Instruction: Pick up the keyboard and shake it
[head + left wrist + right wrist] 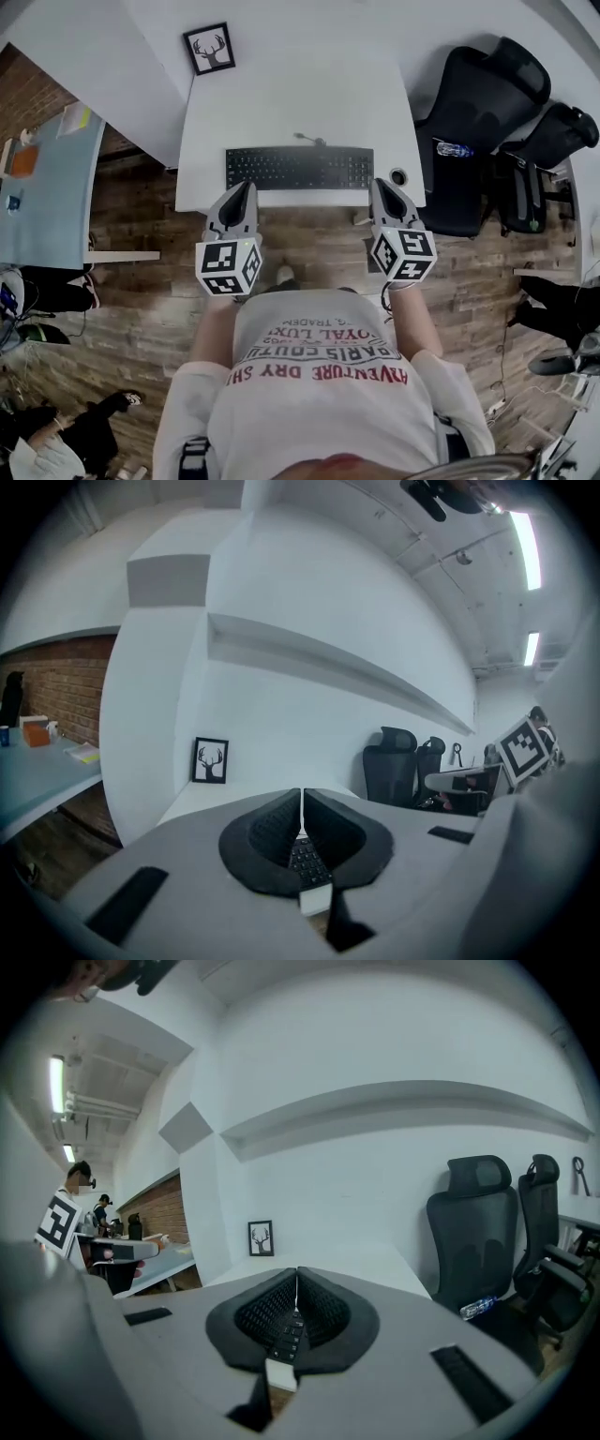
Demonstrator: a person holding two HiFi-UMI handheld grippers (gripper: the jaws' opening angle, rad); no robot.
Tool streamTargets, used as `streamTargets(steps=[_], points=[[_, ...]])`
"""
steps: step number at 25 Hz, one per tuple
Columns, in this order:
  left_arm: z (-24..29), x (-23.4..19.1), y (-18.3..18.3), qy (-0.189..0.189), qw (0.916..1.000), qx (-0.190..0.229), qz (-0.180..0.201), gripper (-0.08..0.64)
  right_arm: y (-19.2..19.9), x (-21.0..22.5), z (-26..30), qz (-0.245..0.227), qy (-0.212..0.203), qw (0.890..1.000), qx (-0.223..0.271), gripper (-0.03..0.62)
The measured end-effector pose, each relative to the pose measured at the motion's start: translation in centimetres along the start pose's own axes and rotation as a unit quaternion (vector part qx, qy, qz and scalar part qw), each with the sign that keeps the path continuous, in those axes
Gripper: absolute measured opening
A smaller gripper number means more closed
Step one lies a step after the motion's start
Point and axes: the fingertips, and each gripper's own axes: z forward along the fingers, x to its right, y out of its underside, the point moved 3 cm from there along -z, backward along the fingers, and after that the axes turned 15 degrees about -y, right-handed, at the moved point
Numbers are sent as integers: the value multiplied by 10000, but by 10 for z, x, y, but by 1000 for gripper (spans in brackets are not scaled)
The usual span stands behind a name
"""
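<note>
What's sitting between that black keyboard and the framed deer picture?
Nothing: the head view shows only bare white desk between the black keyboard and the framed deer picture.

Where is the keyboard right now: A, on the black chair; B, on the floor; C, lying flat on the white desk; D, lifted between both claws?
C: the keyboard lies flat on the white desk, while the left claw and the right claw are both shut on nothing.
</note>
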Motion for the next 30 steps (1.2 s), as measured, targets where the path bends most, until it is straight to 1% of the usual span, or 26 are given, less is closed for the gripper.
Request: streamTargets(steps=[3,5,9,12,15,18,19,20,21,22,23,26,28,30], points=[[26,-25,1,66,9999,-150,-27,32,-1,1,20,226,141,9996,-22,25],[41,-34,4,93,9995,-269,-98,32,0,4,29,254,183,9995,-107,25],[67,-39,17,150,9986,-506,-104,32,8,20,44,231,308,9987,-320,25],[86,-40,30,136,9975,-677,-133,32,19,39,56,308,359,9979,-451,25],[103,-39,44,200,9960,-822,-270,32,35,61,68,456,287,9964,-657,26],[118,-44,64,268,9927,-1094,-428,32,57,79,81,628,104,9935,-946,26],[124,-46,72,273,9915,-1205,-417,32,64,85,86,687,43,9924,-1023,36],[130,-49,80,258,9903,-1315,-379,35,71,91,91,757,-22,9911,-1094,101],[136,-53,88,229,9889,-1426,-337,59,78,98,96,840,-82,9896,-1165,174],[141,-57,97,193,9874,-1542,-304,127,86,104,101,924,-127,9880,-1233,192],[147,-62,106,139,9856,-1664,-276,174,93,111,104,1000,-155,9864,-1299,206],[162,-82,136,-145,9773,-2105,-186,275,118,133,112,1185,-199,9798,-1596,250],[170,-97,154,-273,9688,-2459,-171,300,136,146,115,1385,-233,9729,-1835,269],[179,-110,168,-261,9609,-2752,-183,310,153,158,120,1653,-295,9648,-2023,275]])
